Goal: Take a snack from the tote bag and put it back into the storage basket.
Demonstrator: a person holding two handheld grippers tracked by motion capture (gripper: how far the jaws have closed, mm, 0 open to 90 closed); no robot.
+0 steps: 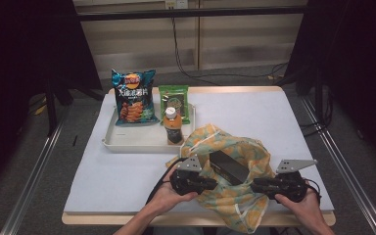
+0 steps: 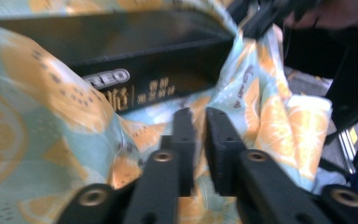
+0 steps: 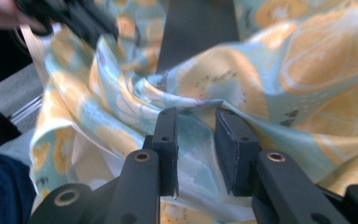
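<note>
packing looks under way: the printed fabric bag (image 1: 227, 188) lies at the near edge of the table (image 1: 274, 127), and every place below is told from that bag. the left gripper (image 1: 214, 183) sits at the bag's near-left side; in the left gripper view its jaws stand almost together with a fold of the bag's cloth (image 2: 135, 135) running in between them, so i judge it pinched on the fabric, though the blur leaves the contact itself unclear. the right gripper (image 1: 254, 185) is at the bag's near-right side; in the right gripper view its jaws stand a little apart over a cloth ridge (image 3: 196, 109) without pressing on it. inside the bag's open mouth rests a dark oreo box (image 1: 229, 166), so one item seems packed. beyond the bag, to its far left, a white tray (image 1: 127, 143) holds a bottled tea (image 1: 173, 126), a blue chip bag (image 1: 133, 96) and a green snack packet (image 1: 174, 100), which appear left to go in.
</note>
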